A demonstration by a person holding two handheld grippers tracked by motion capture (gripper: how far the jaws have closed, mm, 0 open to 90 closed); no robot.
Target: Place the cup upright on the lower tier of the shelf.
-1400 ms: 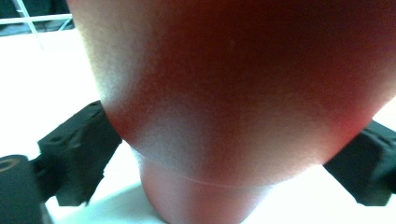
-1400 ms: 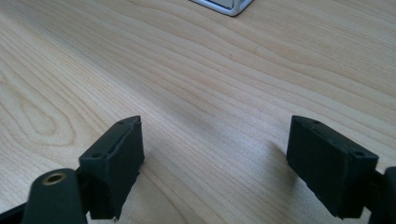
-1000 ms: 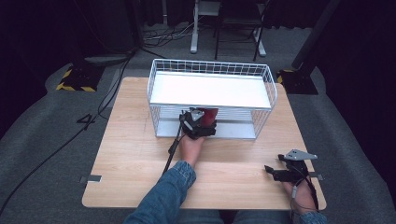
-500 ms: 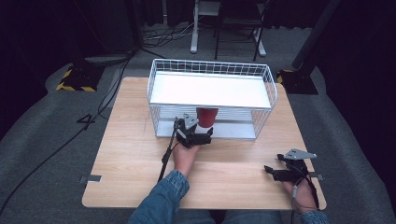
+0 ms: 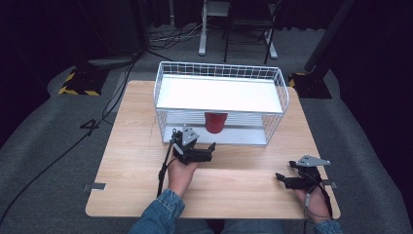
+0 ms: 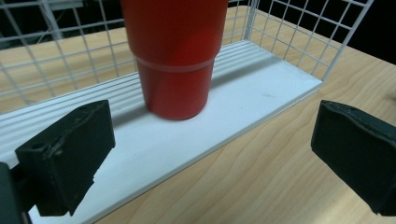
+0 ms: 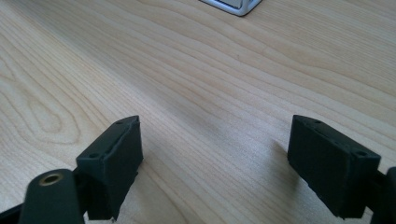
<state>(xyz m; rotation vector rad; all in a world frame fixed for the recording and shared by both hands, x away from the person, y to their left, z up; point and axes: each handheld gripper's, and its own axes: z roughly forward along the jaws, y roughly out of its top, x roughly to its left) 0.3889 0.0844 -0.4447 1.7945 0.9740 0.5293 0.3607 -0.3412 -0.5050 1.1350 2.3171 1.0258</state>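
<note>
Two shelves are making up the biggest thing on the light wooden tabletop (image 5: 126, 146): a white wire rack (image 5: 221, 105) with a white board on top and another white board along the bottom, sitting toward the far half of the wood. Standing upright on that lower board, near the middle of the rack's open front, is a red plastic cup (image 5: 215, 122), wider at the top than at its base. From where I am standing it is resting free, with nothing touching it.

Just in front of it the person's left gripper (image 5: 207, 150) is hovering over the tabletop, its fingers (image 6: 65, 156) spread wide and empty, the cup lying straight ahead between them but a little beyond their reach. Over by the near right corner the right gripper (image 5: 281, 178) is idling low above bare wood, well apart from the rack, its fingers (image 7: 109, 161) likewise gaping with nothing between them.

To my eye the step in hand is the left hand working at the cup on the lower shelf. Taking the cup would call for sliding the open fingers forward, level, under the upper board, until they are flanking the cup's lower wall, then closing gently.
</note>
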